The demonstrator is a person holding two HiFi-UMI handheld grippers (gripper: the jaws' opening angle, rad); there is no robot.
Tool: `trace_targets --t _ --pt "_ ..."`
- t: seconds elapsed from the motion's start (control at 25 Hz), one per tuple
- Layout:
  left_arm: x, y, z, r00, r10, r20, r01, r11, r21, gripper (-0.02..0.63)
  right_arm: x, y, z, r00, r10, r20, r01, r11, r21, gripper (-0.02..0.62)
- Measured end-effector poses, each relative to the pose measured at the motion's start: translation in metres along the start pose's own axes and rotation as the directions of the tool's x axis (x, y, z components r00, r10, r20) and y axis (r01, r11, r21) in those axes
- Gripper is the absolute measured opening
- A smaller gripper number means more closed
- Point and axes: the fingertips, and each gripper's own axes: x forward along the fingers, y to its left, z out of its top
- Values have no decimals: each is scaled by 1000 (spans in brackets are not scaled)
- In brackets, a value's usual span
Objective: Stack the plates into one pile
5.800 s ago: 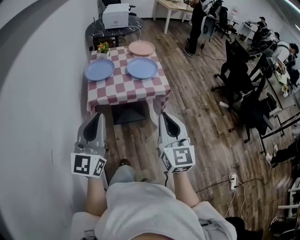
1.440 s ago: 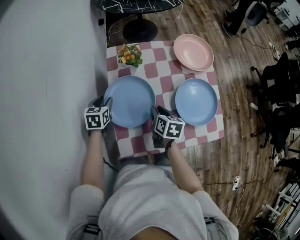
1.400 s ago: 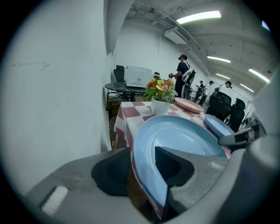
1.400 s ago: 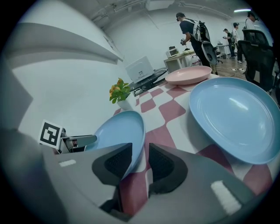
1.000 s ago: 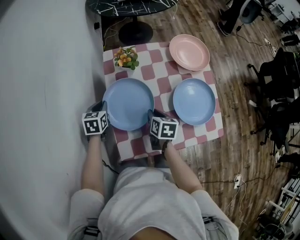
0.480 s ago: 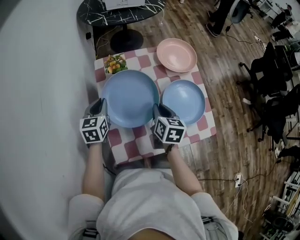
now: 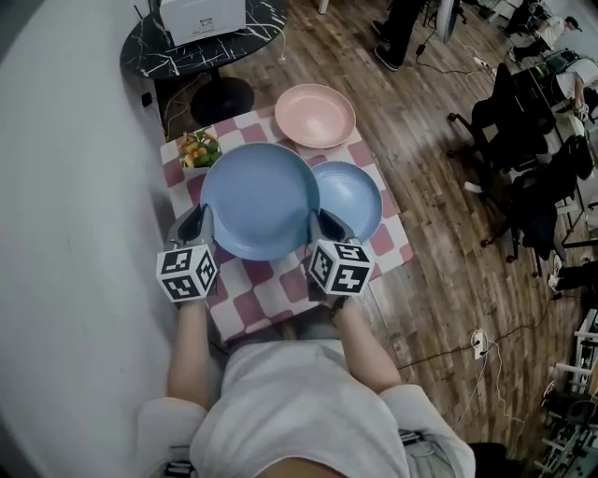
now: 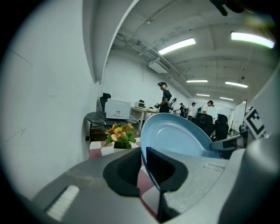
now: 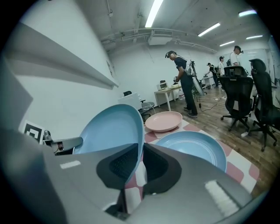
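Observation:
A large blue plate [image 7: 260, 199] hangs above the checked table [image 7: 271, 289], tilted, with a gripper on each side. My left gripper [image 7: 204, 221] is shut on its left rim [image 8: 143, 153]. My right gripper [image 7: 320, 224] has just been closing its jaws and is shut on the right rim [image 9: 139, 144]. In the head view the lifted plate overlaps the left edge of a smaller blue plate [image 7: 353, 198] lying on the cloth, which also shows as the blue plate [image 9: 192, 146] in the right gripper view. A pink plate [image 7: 316, 115] lies at the far corner, the same pink plate [image 9: 164, 121].
A small flower pot [image 7: 196, 147] stands at the table's far left, by the grey wall [image 7: 65, 187]. Behind the table is a black round table with a white printer [image 7: 201, 17]. Office chairs [image 7: 523, 140] and people stand on the wood floor to the right.
The large blue plate has come up off the cloth between both grippers and shifted right, so it now covers part of the smaller blue plate. Both grippers rose with it.

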Motion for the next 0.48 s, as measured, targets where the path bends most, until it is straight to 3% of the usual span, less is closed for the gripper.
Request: trace_targets --t 0.28,0.48 --pt "15 -36 12 997 -82 17 82 997 1 38 -20 -32 12 996 -76 56 75 997 30 34" --pt "28 -70 13 996 -81 25 81 997 -3 38 -28 -66 25 994 -85 71 84 996 19 31"
